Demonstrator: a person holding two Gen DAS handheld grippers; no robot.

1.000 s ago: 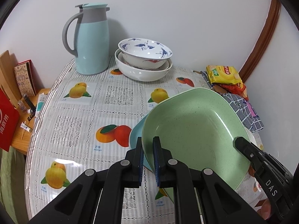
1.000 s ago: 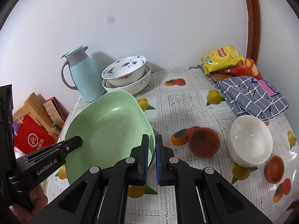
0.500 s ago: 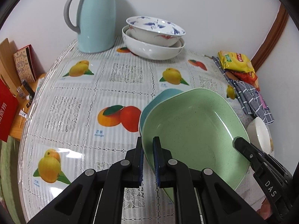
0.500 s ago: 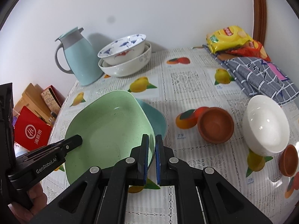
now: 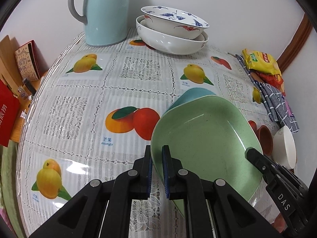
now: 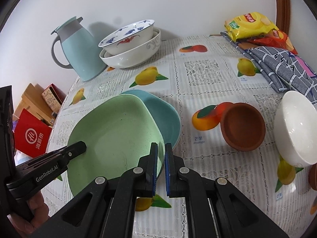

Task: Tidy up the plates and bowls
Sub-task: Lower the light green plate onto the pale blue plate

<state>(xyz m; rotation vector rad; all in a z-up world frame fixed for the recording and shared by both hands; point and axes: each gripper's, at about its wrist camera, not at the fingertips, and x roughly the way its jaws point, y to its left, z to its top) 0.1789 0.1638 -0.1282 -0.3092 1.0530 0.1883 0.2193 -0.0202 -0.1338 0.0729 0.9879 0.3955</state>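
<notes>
Green plate (image 5: 206, 138) rim between both fingers (image 5: 166, 158)

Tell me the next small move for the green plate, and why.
Probably lower it squarely onto the blue plate. Both the left gripper and right gripper pinch the green plate, which overlaps the blue one and appears tilted.

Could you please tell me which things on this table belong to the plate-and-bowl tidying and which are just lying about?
Job: green plate gripped by left gripper and right gripper; blue plate; stacked bowls; white bowl; terracotta bowl.

Lying about: thermos jug; snack packets; checked cloth.
</notes>
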